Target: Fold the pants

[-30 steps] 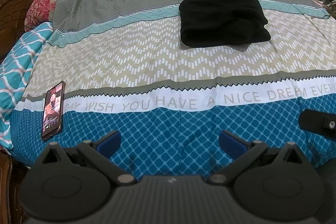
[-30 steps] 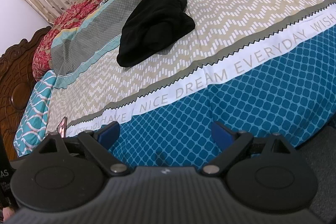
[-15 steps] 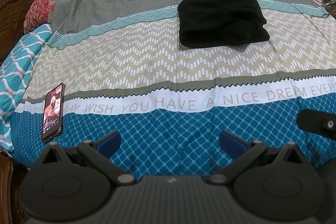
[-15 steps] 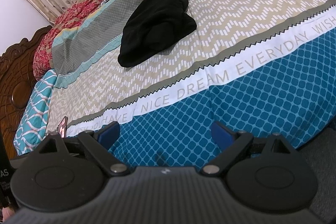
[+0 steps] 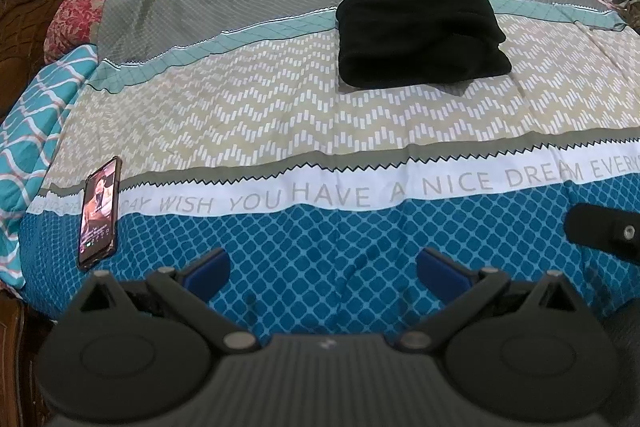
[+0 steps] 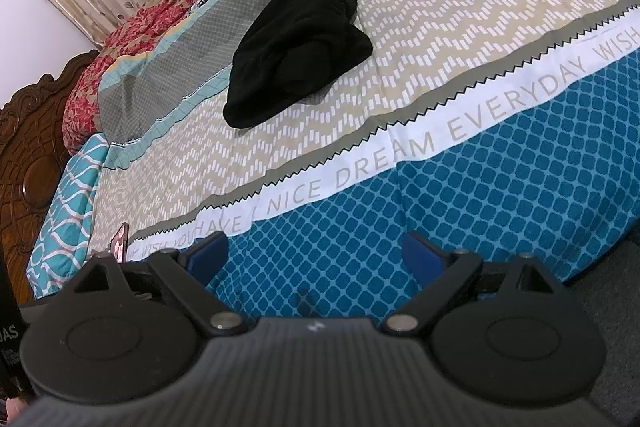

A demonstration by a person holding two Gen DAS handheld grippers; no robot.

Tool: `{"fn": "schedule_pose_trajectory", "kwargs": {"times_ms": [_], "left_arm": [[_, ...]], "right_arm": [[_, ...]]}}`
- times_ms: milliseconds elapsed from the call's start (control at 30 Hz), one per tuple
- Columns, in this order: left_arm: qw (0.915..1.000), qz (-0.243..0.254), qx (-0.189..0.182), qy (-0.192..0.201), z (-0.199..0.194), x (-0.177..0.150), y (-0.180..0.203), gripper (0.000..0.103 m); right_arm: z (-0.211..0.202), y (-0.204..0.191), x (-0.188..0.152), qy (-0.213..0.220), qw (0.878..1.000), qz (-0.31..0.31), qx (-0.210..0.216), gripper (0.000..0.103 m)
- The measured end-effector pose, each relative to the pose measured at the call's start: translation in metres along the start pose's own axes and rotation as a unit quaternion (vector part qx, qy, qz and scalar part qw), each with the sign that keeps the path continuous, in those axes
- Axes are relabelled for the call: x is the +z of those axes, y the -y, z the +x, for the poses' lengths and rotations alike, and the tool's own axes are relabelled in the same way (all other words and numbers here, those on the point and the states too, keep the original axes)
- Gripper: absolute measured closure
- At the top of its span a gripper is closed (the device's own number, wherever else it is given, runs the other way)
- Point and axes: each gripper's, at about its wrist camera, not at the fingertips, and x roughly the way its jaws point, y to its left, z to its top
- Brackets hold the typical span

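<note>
**Me:** Pants (image 5: 420, 27) sat well up the bed (image 5: 248, 115), a black bundle on the tan zigzag band with its far edge on the teal stripe; both my grippers hung low over the blue-diamond hem, well apart from them.

**Caller:** And your jaws?

**Me:** Left gripper (image 5: 322, 263) had its fingers spread wide with nothing between them; right gripper (image 6: 316, 251) stood the same, empty and wide.

**Caller:** How did the cloth look to handle?

**Me:** Soft and thick, I judged, fleece-like; light enough to lift, limp enough to sag and slide apart if pinched through one layer only; nothing fragile about it. From the right wrist view the heap looked lumpy, with rolled folds on its near side.

**Caller:** Where would you have taken hold?

**Me:** At the near corners of the bundle, one for each gripper, biting deep through the layers; I couldn't tell waistband from cuffs. A lit phone (image 5: 98, 213) lay off to the left, clear of any reach.
</note>
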Motion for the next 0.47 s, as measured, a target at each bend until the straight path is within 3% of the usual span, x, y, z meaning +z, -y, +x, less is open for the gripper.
{"fn": "schedule_pose_trajectory", "kwargs": {"times_ms": [267,467], "left_arm": [[1.0,-0.001,-0.005,0.0,0.0,-0.0001,0.0008,0.0],[0.9994,-0.004,-0.033,0.012,-0.0054,0.0016,0.0007,0.0]], "right_arm": [[-0.0001,-0.0007,-0.0007,0.001,1.0,0.0,0.0,0.008],[-0.0002,-0.0009,-0.0009,0.003,1.0,-0.002,-0.001,0.008]]}}
